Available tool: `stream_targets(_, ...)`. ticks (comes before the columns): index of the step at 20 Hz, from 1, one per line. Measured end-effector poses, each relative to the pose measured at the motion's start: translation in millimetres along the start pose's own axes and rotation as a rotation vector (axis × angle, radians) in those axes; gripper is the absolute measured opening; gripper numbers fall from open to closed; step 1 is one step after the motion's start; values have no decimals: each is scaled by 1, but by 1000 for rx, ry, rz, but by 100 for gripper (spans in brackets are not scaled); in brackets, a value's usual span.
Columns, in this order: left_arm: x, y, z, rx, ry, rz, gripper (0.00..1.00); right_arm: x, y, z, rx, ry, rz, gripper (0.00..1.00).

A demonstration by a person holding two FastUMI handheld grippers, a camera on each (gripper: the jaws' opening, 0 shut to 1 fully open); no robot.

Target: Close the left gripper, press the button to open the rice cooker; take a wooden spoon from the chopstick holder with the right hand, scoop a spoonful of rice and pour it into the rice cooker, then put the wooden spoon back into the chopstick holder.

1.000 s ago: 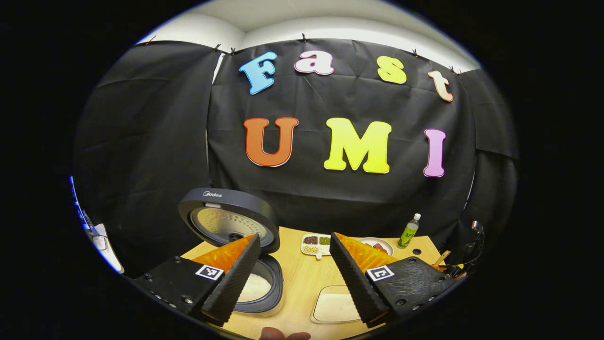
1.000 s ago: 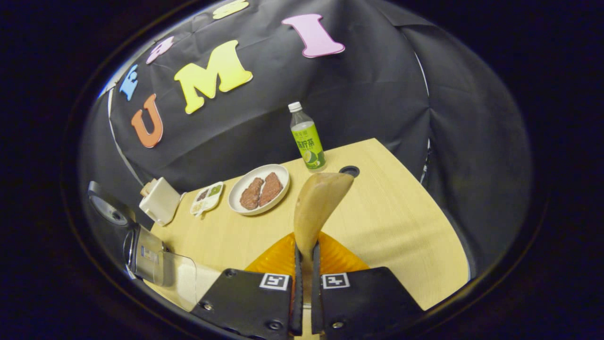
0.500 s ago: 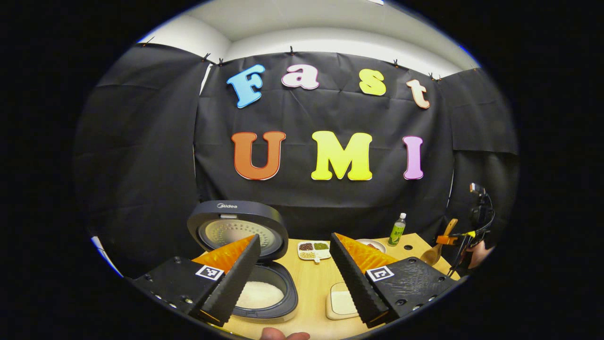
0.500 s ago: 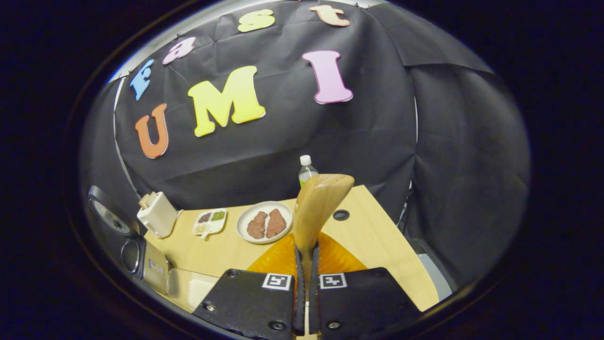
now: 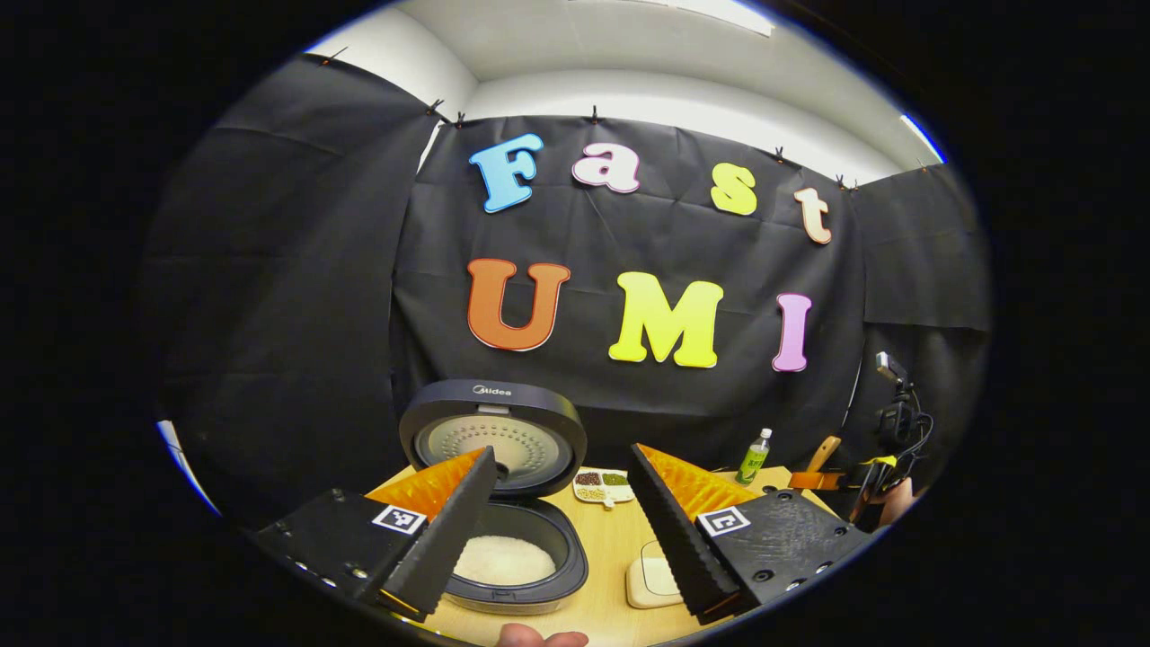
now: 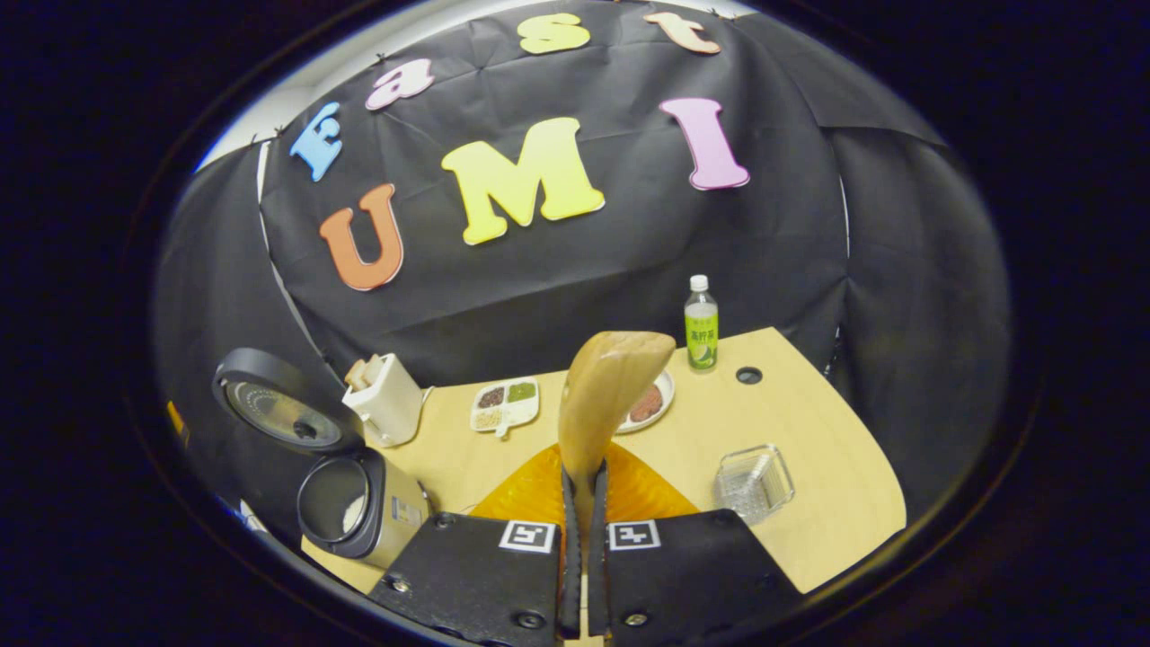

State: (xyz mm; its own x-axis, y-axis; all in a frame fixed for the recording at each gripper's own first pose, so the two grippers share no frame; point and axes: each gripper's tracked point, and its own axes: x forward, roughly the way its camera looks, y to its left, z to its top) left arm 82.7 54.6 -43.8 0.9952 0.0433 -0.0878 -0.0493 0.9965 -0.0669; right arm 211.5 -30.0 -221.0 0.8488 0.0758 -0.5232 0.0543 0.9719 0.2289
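Observation:
The rice cooker (image 5: 517, 575) stands with its lid (image 5: 492, 431) up and white rice in the pot. My left gripper (image 5: 561, 530) is open above the table in front of it, holding nothing. In the right gripper view, my right gripper (image 6: 582, 476) is shut on the handle of the wooden spoon (image 6: 613, 386), whose bowl points up and away over the table. The white chopstick holder (image 6: 386, 400) stands behind the cooker (image 6: 359, 503), left of the spoon. In the left gripper view the spoon (image 5: 822, 449) shows far right in the other gripper.
A shallow dish of rice (image 5: 651, 580) lies right of the cooker. On the wooden table (image 6: 809, 449) are a compartment dish (image 6: 505, 404), a plate of meat (image 6: 649, 403), a green bottle (image 6: 701, 323) and a clear glass box (image 6: 755, 481). A fingertip (image 5: 539, 638) shows at the bottom edge.
Both grippers have drawn back from the table. The right gripper's view has swung left, bringing the cooker, holder and glass box into sight. The spoon stays gripped; the left gripper stays open.

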Motion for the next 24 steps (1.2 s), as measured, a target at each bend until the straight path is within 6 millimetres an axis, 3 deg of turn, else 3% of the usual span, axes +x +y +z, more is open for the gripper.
stream_targets(4, -10, 24, -12, 6, 54, 18, 95, 20, 10, -47, -55, 30, -73, 8)
stream_targets(5, -13, 28, -11, -4, 62, 19, 95, 26, 8, -58, -97, 40, -104, 4)
stream_targets(6, -14, 35, -13, -7, 73, 28, 95, 32, 6, -70, -155, 45, -142, 8)
stream_targets(13, -29, 78, -24, -19, 133, 85, 95, 45, 15, -113, -439, 41, -233, 8)
stream_targets(16, -38, 96, -31, -28, 153, 140, 95, 49, 21, -138, -391, 83, -219, 8)
stream_targets(24, -56, 127, -39, -61, 183, 215, 95, 58, 61, -160, -155, 151, -125, 8)
